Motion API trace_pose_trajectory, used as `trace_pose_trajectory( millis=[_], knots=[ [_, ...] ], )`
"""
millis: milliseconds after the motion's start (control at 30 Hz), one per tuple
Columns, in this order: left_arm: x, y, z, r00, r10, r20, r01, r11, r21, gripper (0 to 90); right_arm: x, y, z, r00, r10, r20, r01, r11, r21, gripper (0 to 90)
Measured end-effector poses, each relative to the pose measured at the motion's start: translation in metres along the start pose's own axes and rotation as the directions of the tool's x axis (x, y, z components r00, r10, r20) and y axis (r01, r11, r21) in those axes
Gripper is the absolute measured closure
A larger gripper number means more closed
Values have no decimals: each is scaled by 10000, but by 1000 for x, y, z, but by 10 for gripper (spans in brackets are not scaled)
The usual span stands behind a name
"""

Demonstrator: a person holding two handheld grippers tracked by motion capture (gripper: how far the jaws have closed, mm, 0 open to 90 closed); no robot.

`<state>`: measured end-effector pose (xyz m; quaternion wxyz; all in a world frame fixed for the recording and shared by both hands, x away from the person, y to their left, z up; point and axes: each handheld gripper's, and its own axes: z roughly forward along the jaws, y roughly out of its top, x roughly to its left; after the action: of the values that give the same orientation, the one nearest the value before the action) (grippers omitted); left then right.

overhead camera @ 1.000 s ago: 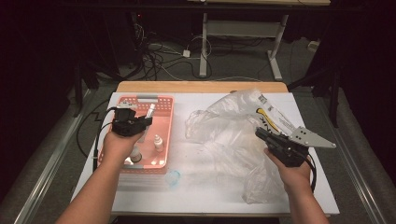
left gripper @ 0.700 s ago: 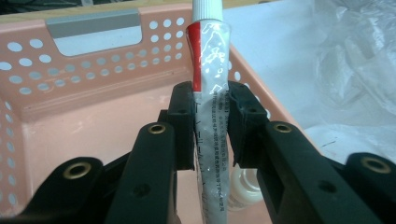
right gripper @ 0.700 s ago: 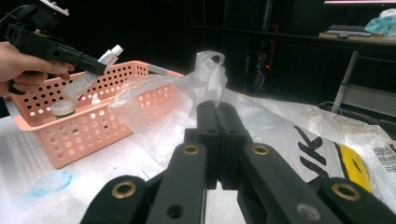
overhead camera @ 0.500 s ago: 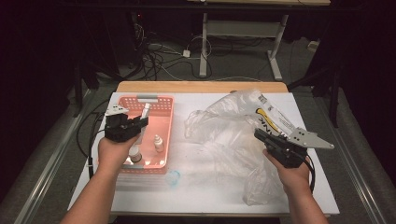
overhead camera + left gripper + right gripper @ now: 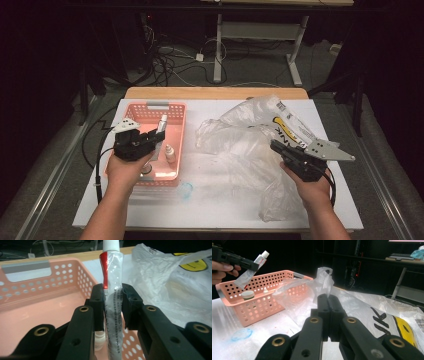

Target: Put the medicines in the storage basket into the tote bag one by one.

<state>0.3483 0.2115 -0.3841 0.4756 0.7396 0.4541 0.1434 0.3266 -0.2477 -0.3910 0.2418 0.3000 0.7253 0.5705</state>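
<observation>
White tabletop (image 5: 150, 210), dark room behind: tube up over the basket, bag pinned on the other side.

Left gripper (image 5: 112, 302) is clenched on the toothpaste tube (image 5: 111, 290), which stands between its pads with the white cap pointing away from the hand and the crimped tail hanging below, above the pink basket (image 5: 172, 112). Right gripper (image 5: 328, 312) is squeezed fully together, jaw against jaw, resting on the clear plastic bag (image 5: 240, 145), which spreads ahead of its tips and to both sides.
</observation>
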Motion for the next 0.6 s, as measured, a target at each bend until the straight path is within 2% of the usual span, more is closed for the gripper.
trace_pose_trajectory(
  millis=[333,367,600],
  knots=[
    [-31,-1,6,9956,325,880,-295,9989,-356,719,2,2,-2,10000,-60,19,61,10000,-76,900],
    [-34,-1,6,9955,409,859,-376,9985,-402,719,2,2,-2,10000,-80,17,80,9999,-75,900],
    [-54,-4,15,9875,661,1434,-623,9976,-308,718,3,3,-3,10000,-69,11,69,9999,-109,900]
  ],
)
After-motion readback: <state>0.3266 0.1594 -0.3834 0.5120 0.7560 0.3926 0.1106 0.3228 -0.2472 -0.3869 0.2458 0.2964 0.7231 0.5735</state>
